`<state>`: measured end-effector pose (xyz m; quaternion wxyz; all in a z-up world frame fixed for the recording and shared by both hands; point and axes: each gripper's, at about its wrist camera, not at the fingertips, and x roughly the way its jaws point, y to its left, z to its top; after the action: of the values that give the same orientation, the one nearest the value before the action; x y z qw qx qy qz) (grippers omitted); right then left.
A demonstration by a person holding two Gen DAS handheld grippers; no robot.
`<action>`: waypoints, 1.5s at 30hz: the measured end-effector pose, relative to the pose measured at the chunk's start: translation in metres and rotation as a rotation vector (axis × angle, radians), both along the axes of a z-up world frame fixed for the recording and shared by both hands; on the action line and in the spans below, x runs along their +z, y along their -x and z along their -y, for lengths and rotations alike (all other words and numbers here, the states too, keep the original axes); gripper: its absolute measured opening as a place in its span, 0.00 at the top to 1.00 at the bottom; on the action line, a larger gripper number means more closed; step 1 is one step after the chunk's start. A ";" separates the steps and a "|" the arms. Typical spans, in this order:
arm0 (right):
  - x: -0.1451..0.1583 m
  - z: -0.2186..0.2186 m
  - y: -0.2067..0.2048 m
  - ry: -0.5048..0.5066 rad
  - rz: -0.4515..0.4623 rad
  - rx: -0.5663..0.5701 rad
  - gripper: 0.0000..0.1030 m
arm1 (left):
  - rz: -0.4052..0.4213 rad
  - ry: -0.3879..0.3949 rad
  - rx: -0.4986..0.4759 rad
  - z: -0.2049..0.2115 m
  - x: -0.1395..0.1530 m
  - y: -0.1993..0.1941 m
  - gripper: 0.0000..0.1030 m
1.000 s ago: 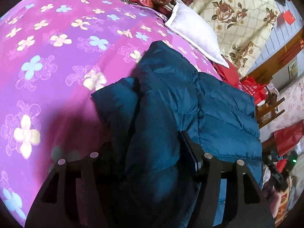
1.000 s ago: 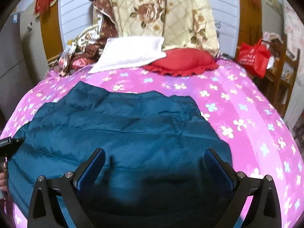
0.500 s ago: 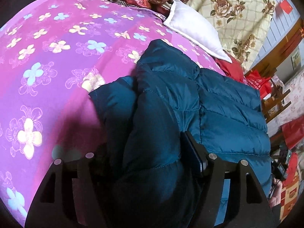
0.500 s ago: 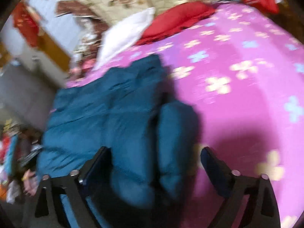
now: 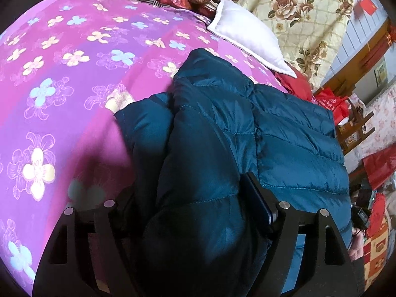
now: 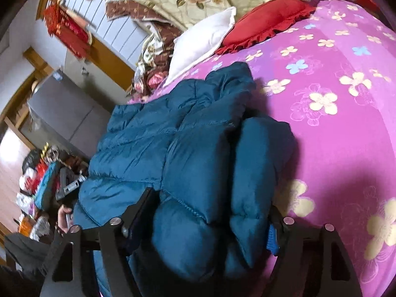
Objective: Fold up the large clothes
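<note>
Nearest the left wrist camera: left gripper [image 5: 190, 212], jaws opening, thick fold of teal puffer jacket [image 5: 284, 133] bulging between them; right finger [image 5: 257, 203] touching the padding, left finger mostly buried in shadow, so pressing or merely alongside cannot be told. Nearest the right wrist camera: right gripper [image 6: 205, 212], jaws closing around a bunched roll of the same puffer jacket [image 6: 198, 158], padding filling the gap and touching both fingers, blue pad [image 6: 272, 238] showing at the right side. At the lower left of that view, part of a hand [image 6: 63, 219] wrapped around a handle.

Further out: jacket lying on the bed, quilted panels spread flat between the two bunched edges, one side folded over onto itself. Beneath and around it, pink floral bedsheet [image 5: 61, 79], bare on the outer side of each gripper.

Beyond the jacket, near the head of the bed: white pillow [image 6: 203, 42], red ruffled cushion [image 6: 267, 22] just beside it. Behind both, cream rose-print quilt [image 5: 302, 17] heaped up. Farthest, to the left in the right wrist view: grey cabinet [image 6: 66, 109].
</note>
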<state>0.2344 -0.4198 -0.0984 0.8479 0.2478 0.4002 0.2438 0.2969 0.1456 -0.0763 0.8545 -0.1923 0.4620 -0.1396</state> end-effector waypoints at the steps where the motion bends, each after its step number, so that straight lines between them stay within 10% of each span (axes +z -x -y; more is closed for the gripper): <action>1: 0.002 -0.002 0.000 0.004 0.014 0.012 0.44 | 0.002 -0.002 0.001 0.000 0.000 0.000 0.31; 9: 0.040 -0.038 0.008 0.333 0.119 -0.013 0.72 | 0.120 -0.168 0.055 0.021 0.031 0.018 0.81; 12: 0.068 -0.046 0.022 0.403 0.215 -0.064 0.78 | 0.192 -0.215 0.092 0.028 0.053 0.028 0.84; 21: 0.117 -0.008 0.046 0.407 0.341 -0.244 0.80 | 0.192 -0.024 0.025 0.063 0.072 0.011 0.85; 26: 0.082 0.045 0.044 0.257 0.249 -0.292 0.78 | 0.126 -0.130 -0.025 0.100 0.047 0.002 0.80; 29: 0.049 0.057 0.031 0.205 0.127 -0.331 0.68 | 0.089 -0.115 -0.003 0.093 0.032 -0.005 0.61; 38: 0.066 0.110 0.060 -0.085 0.084 -0.716 0.43 | 0.142 -0.064 0.128 0.059 0.049 0.006 0.49; 41: 0.100 0.082 0.065 0.042 0.154 -0.702 0.39 | 0.286 -0.096 0.187 0.054 0.078 0.026 0.49; 45: 0.117 0.001 0.041 0.310 0.199 -0.489 0.20 | 0.388 -0.099 0.038 0.085 0.095 0.043 0.49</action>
<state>0.1935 -0.4211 0.0191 0.9442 0.1792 0.2761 -0.0085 0.2540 0.0606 0.0185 0.9384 -0.1281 0.2913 -0.1351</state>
